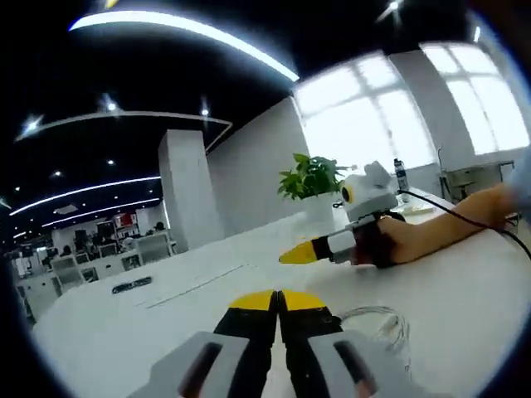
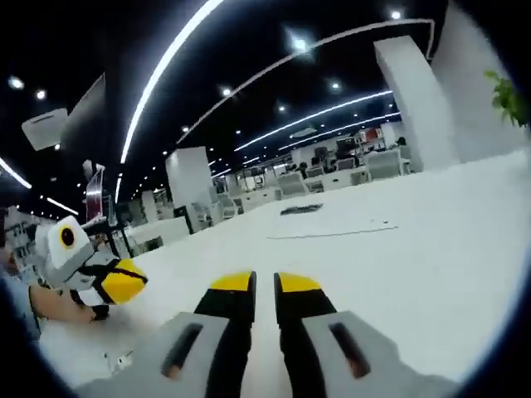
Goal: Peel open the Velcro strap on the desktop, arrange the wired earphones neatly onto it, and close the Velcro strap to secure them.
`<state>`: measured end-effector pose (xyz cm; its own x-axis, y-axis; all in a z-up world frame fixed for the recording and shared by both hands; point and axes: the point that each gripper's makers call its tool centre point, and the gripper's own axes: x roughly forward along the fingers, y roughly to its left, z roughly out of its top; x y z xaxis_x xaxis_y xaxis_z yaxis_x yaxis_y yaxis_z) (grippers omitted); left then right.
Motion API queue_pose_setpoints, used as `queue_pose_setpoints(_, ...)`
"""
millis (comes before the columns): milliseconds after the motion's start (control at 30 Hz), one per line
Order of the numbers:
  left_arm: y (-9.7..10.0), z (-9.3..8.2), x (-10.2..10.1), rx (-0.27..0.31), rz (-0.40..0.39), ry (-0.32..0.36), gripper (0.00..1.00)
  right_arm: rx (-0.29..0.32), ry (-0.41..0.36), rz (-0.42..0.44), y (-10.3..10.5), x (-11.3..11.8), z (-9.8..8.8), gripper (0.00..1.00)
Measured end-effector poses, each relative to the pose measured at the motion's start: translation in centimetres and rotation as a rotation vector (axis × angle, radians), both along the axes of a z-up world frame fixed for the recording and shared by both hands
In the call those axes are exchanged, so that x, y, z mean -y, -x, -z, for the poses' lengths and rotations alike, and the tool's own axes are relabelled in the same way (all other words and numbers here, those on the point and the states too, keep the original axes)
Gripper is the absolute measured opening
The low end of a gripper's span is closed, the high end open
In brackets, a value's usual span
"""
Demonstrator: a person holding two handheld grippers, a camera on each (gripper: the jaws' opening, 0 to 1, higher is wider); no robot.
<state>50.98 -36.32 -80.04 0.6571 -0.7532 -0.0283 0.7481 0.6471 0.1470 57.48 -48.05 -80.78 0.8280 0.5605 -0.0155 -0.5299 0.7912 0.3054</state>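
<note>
A broad white desktop (image 1: pixel 465 315) runs out into an open-plan office with strip lights overhead, and the dark Velcro strap (image 1: pixel 131 285) lying flat on it serves as the landmark. In the left gripper view the left gripper (image 1: pixel 277 300) sits low over the desk with its yellow-tipped jaws together and nothing between them; the strap lies well beyond it and off to its left, while the pale coil of wired earphones (image 1: pixel 377 319) rests on the desk just beside the jaws' right side, on the far side from the strap. In the right gripper view the right gripper (image 2: pixel 265 283) has its jaws almost together, a thin slit between them and nothing held, and the strap (image 2: pixel 300 210) lies well ahead of it, slightly right. Each gripper shows in the other's view, held in a hand above the table. Judging by this, the work is at its first step: the strap looks untouched and closed, though it is too small to be sure. The next move calls for bringing both tips to the strap, pinning one end and peeling the flap. Beyond the strap stand a white pillar (image 1: pixel 184 186), rows of desks and chairs, a potted plant (image 1: pixel 313 178) and bright windows (image 1: pixel 390 116).
</note>
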Motion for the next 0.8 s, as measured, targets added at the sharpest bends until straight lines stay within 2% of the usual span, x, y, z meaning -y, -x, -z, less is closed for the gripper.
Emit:
queue_pose_setpoints(33,-0.1,-0.1,-0.1,-0.005,-0.002,0.014,0.06,-0.018,-0.039,0.035,-0.5,0.9,-0.1,0.11)
queue_pose_setpoints(100,-1.7,-0.2,-1.5,-0.042,-0.068,0.062,0.06,-0.005,-0.049,0.086,-1.2,2.2,-0.4,0.11)
queue_pose_setpoints(167,-3.6,0.0,-3.5,-0.076,-0.167,0.101,0.07,0.033,0.031,0.107,-1.8,3.0,-0.4,0.11)
queue_pose_setpoints(200,-4.3,0.0,-4.5,-0.099,-0.206,0.143,0.07,0.026,0.065,0.132,-1.8,3.3,-0.1,0.11)
queue_pose_setpoints(233,-4.6,0.1,-5.4,-0.128,-0.228,0.181,0.07,0.008,0.049,0.152,-1.9,3.5,0.1,0.11)
queue_pose_setpoints(267,-4.1,0.3,-6.0,-0.143,-0.246,0.203,0.07,-0.003,0.015,0.16,-2.0,3.6,0.0,0.12)
queue_pose_setpoints(367,-5.6,-1.2,-8.2,-0.045,-0.295,0.259,0.07,0.023,-0.006,0.166,-1.9,3.9,-0.5,0.16)
queue_pose_setpoints(400,-5.9,-1.0,-9.1,-0.029,-0.327,0.24,0.07,0.024,0.026,0.183,-1.8,4.3,-0.3,0.16)
queue_pose_setpoints(433,-5.9,-0.8,-10.0,-0.057,-0.389,0.28,0.08,0.046,0.076,0.183,-1.6,4.4,-0.3,0.16)
queue_pose_setpoints(467,-5.8,-1.1,-10.5,-0.041,-0.416,0.319,0.08,0.07,0.133,0.185,-1.5,4.5,-0.3,0.16)
queue_pose_setpoints(500,-5.5,-1.3,-10.7,-0.013,-0.397,0.319,0.1,0.091,0.201,0.19,-0.9,4.6,-0.2,0.18)
queue_pose_setpoints(533,-5.3,-1.2,-10.7,-0.02,-0.384,0.29,0.12,0.085,0.18,0.193,-0.6,4.4,-0.2,0.21)
queue_pose_setpoints(567,-5.3,-0.7,-11.2,-0.007,-0.409,0.209,0.13,0.102,0.163,0.189,-0.4,4.5,-0.5,0.22)
queue_pose_setpoints(600,-5.2,-0.3,-11.8,0.003,-0.438,0.156,0.14,0.132,0.123,0.192,0.1,4.7,-1.2,0.22)
queue_pose_setpoints(667,-5.2,-0.4,-12.0,-0.017,-0.435,0.194,0.16,0.144,0.067,0.221,0.6,5.6,-1.8,0.22)
queue_pose_setpoints(700,-5.0,-0.7,-11.8,-0.03,-0.416,0.254,0.18,0.161,0.068,0.222,0.8,6.0,-2.1,0.22)
queue_pose_setpoints(733,-4.8,-0.9,-11.8,-0.027,-0.411,0.281,0.19,0.166,0.072,0.238,0.9,6.6,-2.1,0.24)
queue_pose_setpoints(800,-4.9,-0.9,-12.5,-0.021,-0.46,0.273,0.2,0.168,0.059,0.302,0.6,8.1,-2.2,0.27)
